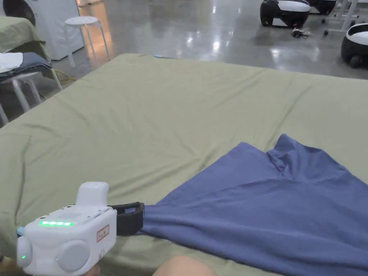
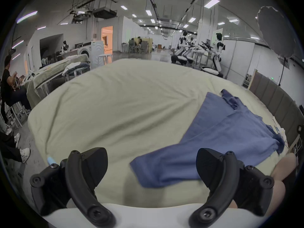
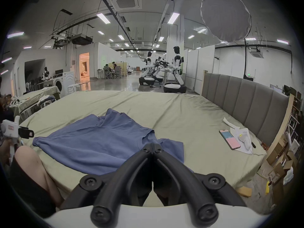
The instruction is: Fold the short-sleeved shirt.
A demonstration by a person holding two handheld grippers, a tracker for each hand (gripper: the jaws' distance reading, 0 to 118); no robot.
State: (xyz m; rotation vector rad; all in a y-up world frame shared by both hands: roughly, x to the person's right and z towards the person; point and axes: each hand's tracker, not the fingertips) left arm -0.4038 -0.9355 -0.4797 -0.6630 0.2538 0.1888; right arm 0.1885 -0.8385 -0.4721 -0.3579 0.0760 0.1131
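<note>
Because it lies on a wide bed under a smooth olive-green sheet (image 1: 151, 118), the soft blue short-sleeved cotton shirt (image 1: 273, 212) has ample room to be spread, yet it sits bunched near the person's edge, wrinkled and drawn to a point at one corner. It looks light and limp, likely to sag and drag, so I judge hems, corners or shoulder seams the best holds. The grey padded headboard (image 3: 246, 98) borders the far right side, well apart. A pink-and-blue phone (image 3: 230, 139) and white papers (image 3: 243, 137) rest near it, clear of the fabric. The white left gripper (image 2: 151, 167) has its jaws spread, the shirt's corner lying between them unpinched. The black right gripper (image 3: 153, 146) has its jaws pressed together over the shirt's near edge; whether cloth is caught I cannot tell.
</note>
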